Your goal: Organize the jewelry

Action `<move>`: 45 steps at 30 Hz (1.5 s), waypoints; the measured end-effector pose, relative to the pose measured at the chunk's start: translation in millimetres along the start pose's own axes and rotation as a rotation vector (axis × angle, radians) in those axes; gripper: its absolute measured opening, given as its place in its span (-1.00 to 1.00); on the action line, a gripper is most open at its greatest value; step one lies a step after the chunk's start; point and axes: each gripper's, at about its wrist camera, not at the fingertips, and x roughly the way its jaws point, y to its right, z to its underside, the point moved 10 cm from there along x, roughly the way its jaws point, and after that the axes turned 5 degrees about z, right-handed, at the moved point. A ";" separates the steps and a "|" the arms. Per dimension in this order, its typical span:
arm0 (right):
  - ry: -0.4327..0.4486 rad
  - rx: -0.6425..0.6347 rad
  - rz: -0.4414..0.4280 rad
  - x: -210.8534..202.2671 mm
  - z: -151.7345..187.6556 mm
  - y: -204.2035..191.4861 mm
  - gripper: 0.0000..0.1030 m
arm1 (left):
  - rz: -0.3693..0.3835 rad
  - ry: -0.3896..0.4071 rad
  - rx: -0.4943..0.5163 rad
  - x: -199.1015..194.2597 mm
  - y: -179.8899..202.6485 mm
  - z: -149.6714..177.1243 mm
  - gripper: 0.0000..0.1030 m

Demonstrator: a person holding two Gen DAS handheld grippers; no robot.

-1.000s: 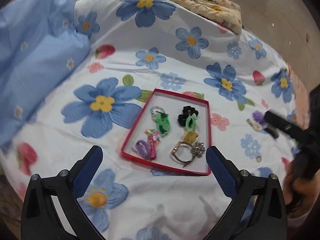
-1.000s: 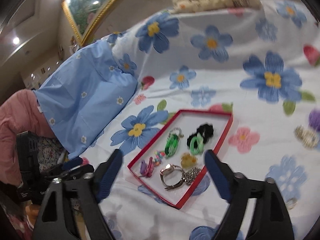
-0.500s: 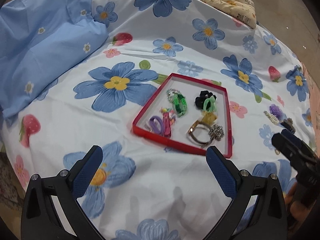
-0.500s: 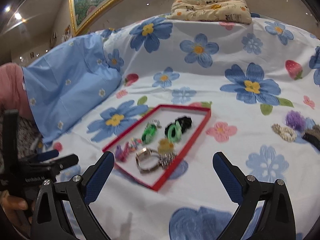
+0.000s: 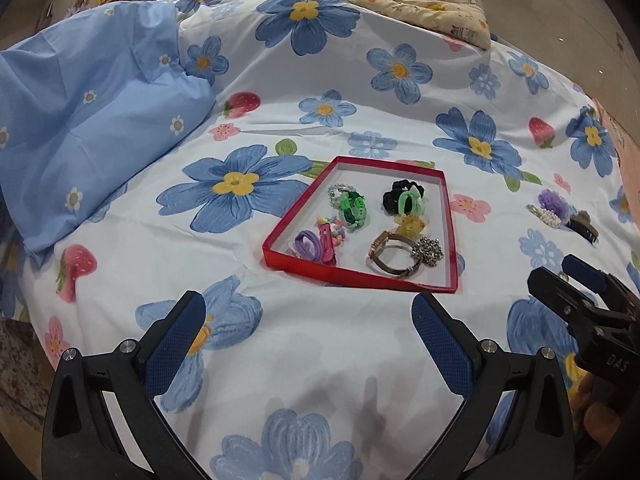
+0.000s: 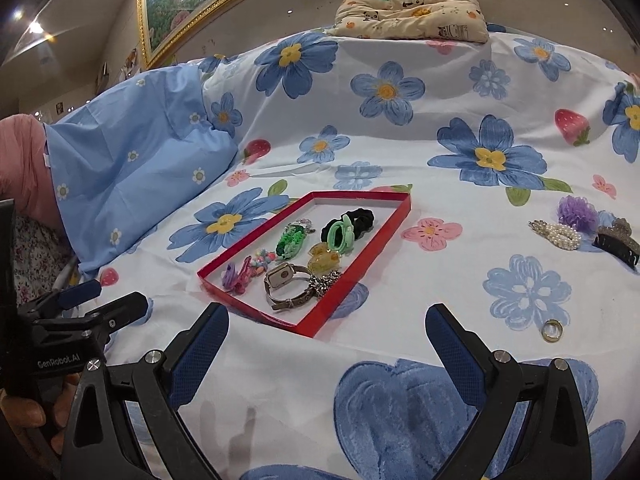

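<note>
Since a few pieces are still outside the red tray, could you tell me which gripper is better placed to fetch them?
Probably the right gripper: the ring and pearl clip lie on its side, nearer than to the left gripper.

Black plastic grippers (image 5: 308,334) with blue textured pads (image 5: 440,344), silver screws and white "GenRobot.AI" lettering (image 6: 58,362); bare fingers (image 6: 24,412) below.

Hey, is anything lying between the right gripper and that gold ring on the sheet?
Nothing visible. The ring lies alone on bare bedsheet, just beyond the right gripper and a little to its right. The open fingers hold nothing, and the red tray sits off to the left.
</note>
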 end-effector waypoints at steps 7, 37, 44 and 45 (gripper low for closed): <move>-0.016 0.020 -0.001 3.8 7.2 4.1 0.94 | -0.007 0.003 0.008 -3.0 4.2 3.6 1.00; -0.016 0.010 -0.003 2.2 10.6 2.4 0.94 | 0.004 -0.010 0.000 -4.8 4.5 4.8 1.00; -0.013 0.000 -0.004 0.4 8.5 -1.7 0.94 | 0.003 -0.015 -0.002 -4.8 4.3 5.6 1.00; -0.012 0.002 -0.005 0.3 8.4 -1.5 0.94 | 0.003 -0.015 -0.002 -4.6 4.6 6.0 1.00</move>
